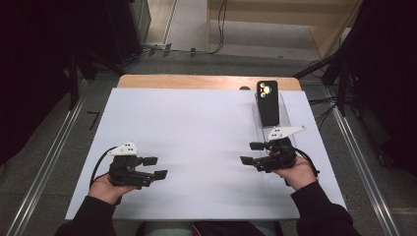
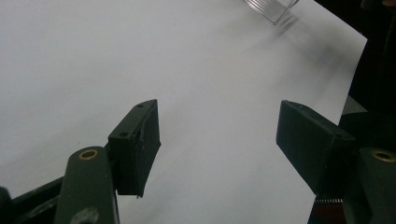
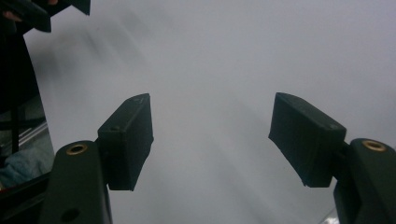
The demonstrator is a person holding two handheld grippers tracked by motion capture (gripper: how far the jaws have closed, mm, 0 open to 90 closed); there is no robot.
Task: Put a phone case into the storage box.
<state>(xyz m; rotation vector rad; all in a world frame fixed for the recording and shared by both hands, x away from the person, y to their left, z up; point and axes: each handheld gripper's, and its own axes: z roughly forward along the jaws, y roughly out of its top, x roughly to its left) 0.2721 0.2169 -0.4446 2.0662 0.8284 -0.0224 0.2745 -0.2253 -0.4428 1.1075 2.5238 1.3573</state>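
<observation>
A black phone (image 1: 268,102) leans upright in a clear plastic stand (image 1: 286,119) at the far right of the white table top (image 1: 196,132). My right gripper (image 1: 251,153) lies just in front of the stand, pointing left. It is open, and between its jaws is only white surface (image 3: 212,135). My left gripper (image 1: 155,167) rests near the front left, pointing right. It is open too and holds nothing (image 2: 219,140). A corner of the clear stand (image 2: 273,9) shows at the top of the left gripper view.
The white sheet covers a wooden table whose bare far edge (image 1: 196,81) shows. Metal rails (image 1: 44,167) run along the floor on both sides. Cables and dark equipment (image 1: 344,93) stand beyond the right edge. A small black tool (image 1: 93,118) lies on the floor at left.
</observation>
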